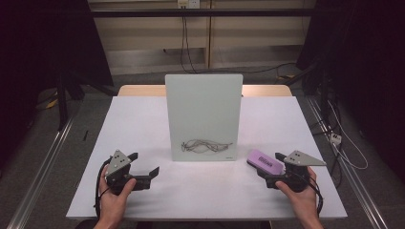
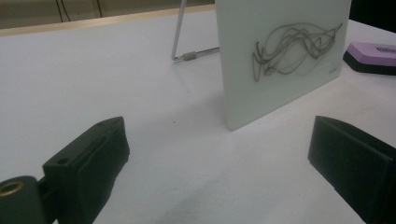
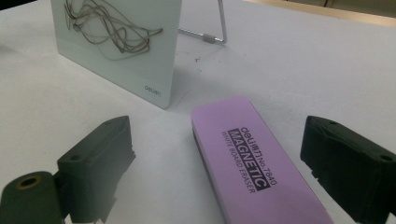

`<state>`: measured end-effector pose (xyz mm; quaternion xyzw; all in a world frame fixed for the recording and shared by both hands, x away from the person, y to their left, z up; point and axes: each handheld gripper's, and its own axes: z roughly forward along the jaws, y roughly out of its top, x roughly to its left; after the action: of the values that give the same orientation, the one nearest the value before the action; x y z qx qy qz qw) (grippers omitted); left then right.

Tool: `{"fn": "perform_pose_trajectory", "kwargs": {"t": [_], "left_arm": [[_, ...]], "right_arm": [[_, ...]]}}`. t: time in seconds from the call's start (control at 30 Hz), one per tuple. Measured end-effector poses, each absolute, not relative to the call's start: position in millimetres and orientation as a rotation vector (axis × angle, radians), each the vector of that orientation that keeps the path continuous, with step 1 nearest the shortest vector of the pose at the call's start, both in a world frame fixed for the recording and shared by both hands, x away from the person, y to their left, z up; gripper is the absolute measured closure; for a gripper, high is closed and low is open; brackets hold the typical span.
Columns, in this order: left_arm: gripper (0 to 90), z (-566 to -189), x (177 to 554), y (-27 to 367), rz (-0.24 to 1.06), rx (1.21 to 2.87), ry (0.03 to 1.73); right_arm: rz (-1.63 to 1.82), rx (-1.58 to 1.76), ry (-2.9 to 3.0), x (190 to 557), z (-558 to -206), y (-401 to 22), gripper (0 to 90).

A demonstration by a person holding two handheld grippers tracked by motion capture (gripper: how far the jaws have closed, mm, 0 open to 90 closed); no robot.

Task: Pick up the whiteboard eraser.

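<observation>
A small white glass board [image 1: 204,117] stands upright on a wire stand in the middle of the table, with a dark scribble [image 1: 206,146] near its lower edge. To its right a purple magnetic whiteboard eraser [image 1: 265,160] lies flat on the table. My right gripper [image 1: 270,165] is open, and the eraser [image 3: 247,168] lies between its spread jaws, clear of both. The left gripper [image 1: 143,163] is open at the front left with nothing in it. It faces the board [image 2: 285,56] and its scribble [image 2: 294,49]. The eraser [image 2: 373,56] lies beyond the board.
A white sheet covers the table [image 1: 143,119], with a wooden edge [image 1: 138,89] at the back. The board's wire stand [image 3: 219,28] sticks out behind it. Cables [image 1: 339,143] and metal rails run on the floor at both sides.
</observation>
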<state>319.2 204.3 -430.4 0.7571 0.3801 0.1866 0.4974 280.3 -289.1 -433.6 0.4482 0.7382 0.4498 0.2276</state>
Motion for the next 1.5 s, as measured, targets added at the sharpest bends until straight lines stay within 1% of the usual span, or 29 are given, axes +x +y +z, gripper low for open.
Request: {"fn": "perform_pose_trajectory", "kwargs": {"t": [0.3, 0.53, 0.77, 0.87, 0.93, 1.03, 1.1, 1.2, 1.5], "left_arm": [[4.9, -432, 323, 204, 0.437, 1.829, 0.944], [5.0, -433, 324, 207, 0.439, 1.837, 0.943], [5.1, -428, 325, 215, 0.458, 1.807, 0.947], [5.1, -430, 328, 219, 0.452, 1.789, 0.980], [5.1, -431, 328, 221, 0.449, 1.791, 0.992], [5.1, -431, 327, 222, 0.428, 1.785, 0.992], [5.1, -430, 327, 222, 0.434, 1.788, 0.983], [5.1, -430, 326, 222, 0.433, 1.791, 0.981], [5.1, -430, 325, 222, 0.438, 1.795, 0.972]], "right_arm": [[1.244, 1.233, 2.023, 278, -431, -293, 8.3], [1.232, 1.225, 2.042, 275, -426, -292, 5.6], [1.179, 1.209, 2.089, 278, -428, -288, 6.5], [1.165, 1.203, 2.100, 280, -427, -288, 6.8], [1.152, 1.212, 2.117, 282, -427, -287, 6.9], [1.151, 1.218, 2.141, 285, -425, -287, 11.6], [1.134, 1.218, 2.156, 288, -422, -287, 10.1], [1.111, 1.223, 2.180, 295, -420, -288, 10.1], [1.077, 1.199, 2.291, 320, -412, -286, 12.6]]}}
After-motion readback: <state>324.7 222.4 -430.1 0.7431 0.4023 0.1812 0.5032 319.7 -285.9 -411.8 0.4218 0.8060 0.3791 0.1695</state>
